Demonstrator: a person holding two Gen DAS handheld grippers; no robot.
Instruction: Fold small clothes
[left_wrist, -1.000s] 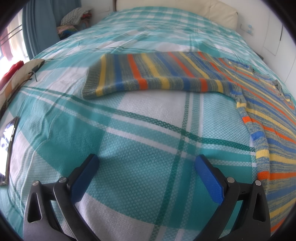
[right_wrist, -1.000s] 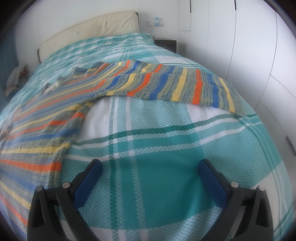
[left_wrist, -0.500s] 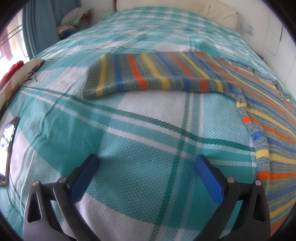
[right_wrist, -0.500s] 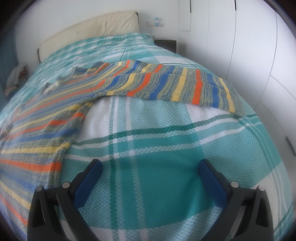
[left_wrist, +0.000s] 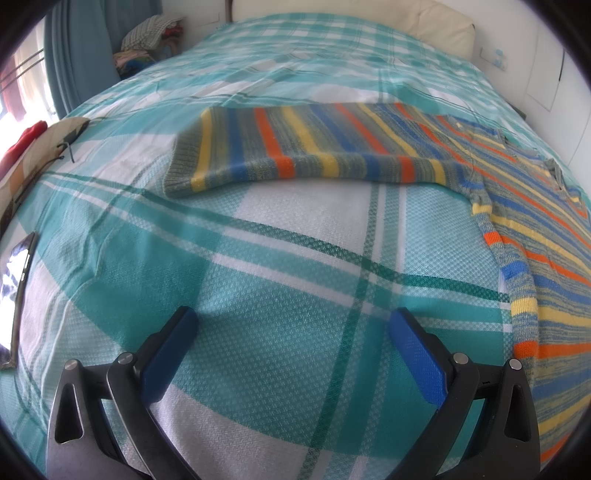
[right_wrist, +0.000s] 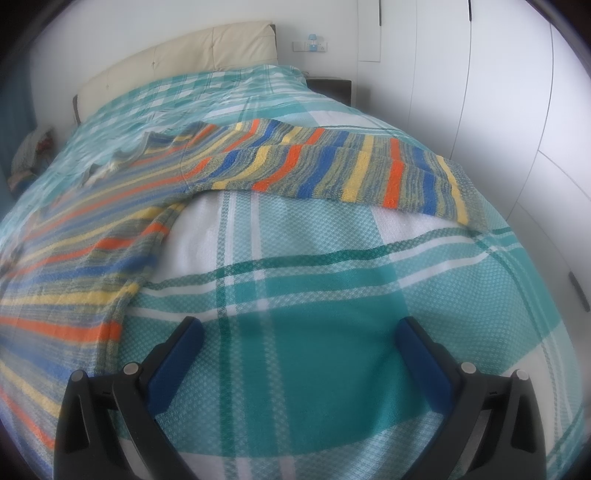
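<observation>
Both sets of fingers spread wide and empty, left gripper (left_wrist: 291, 328) and right gripper (right_wrist: 299, 338) hovering over the plaid bedspread (left_wrist: 280, 258), striped sweater (left_wrist: 332, 147) lying flat between them, sleeves outstretched.

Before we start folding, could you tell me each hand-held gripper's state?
Left hand-held gripper: open, holding nothing.
Right hand-held gripper: open, holding nothing.

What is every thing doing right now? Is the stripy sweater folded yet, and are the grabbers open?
Striped sweater: spread flat on the bed, sleeves out to both sides, not folded yet.
Left gripper: open, fingers apart, holding nothing.
Right gripper: open, holding nothing.
Plaid bedspread: laid over the bed, slightly wrinkled.
Phone: lying at the bed's left edge, screen lit.
</observation>
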